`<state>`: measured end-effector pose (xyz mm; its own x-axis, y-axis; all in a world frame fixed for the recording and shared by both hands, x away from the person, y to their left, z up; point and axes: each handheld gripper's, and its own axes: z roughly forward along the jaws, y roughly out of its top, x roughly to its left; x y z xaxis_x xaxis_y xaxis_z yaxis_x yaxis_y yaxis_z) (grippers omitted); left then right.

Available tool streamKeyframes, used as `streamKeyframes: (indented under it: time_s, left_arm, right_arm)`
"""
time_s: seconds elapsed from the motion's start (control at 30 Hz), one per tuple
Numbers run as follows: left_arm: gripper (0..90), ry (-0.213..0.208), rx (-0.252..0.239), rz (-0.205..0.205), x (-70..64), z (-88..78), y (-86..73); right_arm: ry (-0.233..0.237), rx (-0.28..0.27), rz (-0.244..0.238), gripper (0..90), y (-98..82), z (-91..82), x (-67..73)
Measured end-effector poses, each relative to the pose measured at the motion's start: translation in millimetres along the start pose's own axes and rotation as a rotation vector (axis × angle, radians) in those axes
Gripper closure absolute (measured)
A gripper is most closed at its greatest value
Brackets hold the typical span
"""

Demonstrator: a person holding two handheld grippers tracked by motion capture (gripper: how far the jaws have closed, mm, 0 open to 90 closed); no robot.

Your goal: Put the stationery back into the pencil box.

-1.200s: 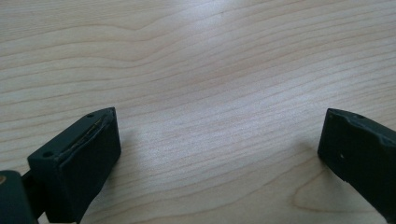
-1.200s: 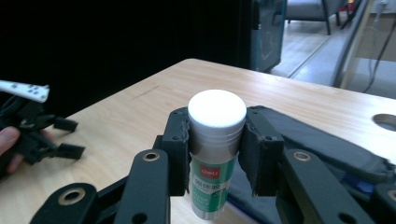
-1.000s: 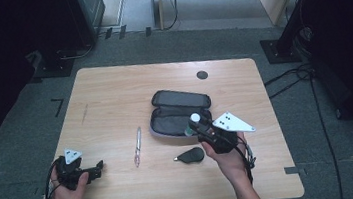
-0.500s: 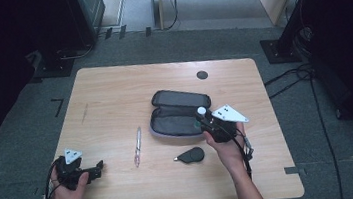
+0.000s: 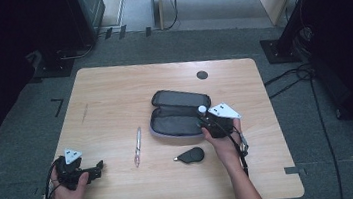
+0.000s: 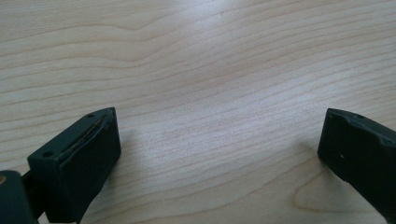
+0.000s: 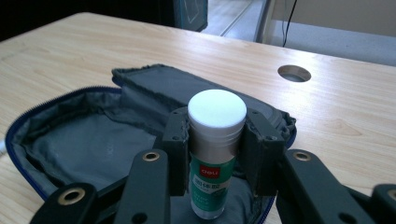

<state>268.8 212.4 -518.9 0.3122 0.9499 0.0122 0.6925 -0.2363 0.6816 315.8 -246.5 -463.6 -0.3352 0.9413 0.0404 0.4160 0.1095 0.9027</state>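
- A pale wooden counter point(image 5: 114, 101) with rounded corners stands on grey carpet; dark equipment stands ring it at 10 and 2 o'clock, and cables trail over the floor at 3 o'clock.
- A round cable hole point(image 5: 202, 75) sits in the counter toward 1 o'clock from its middle.
- A dark zip pencil case point(image 5: 173, 112) lies open at the counter's centre, lid folded back toward 12 o'clock, its grey lining bare in the right gripper view.
- The right tool point(image 5: 206, 118), in the person's right hand point(image 5: 224, 142), grips a glue stick point(image 7: 215, 149) with a white cap, upright, its base down inside the case's open half near the 3 o'clock end.
- A pen point(image 5: 138, 146) lies on the counter at 8 o'clock from the case, clear of it.
- A small dark teardrop-shaped item point(image 5: 191, 155) rests at 6 o'clock from the case, just beside the right hand.
- The left tool point(image 5: 94, 168) rests at the counter's 7 o'clock corner in the left hand point(image 5: 67, 192), jaws spread wide over bare wood, nothing between them.
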Motion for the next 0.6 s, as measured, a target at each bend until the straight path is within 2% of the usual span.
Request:
streamKeyframes:
  time_s: [0.23,0.6]
  left_arm:
    - [0.0,0.000,0.000,0.000,0.0,0.0,0.0]
    - [0.0,0.000,0.000,0.001,0.1,0.0,0.0]
  right_arm:
    - [0.002,0.028,-0.038,65.3,-5.4,4.1,4.5]
    - [0.060,0.040,-0.030,63.6,-7.4,7.1,12.2]
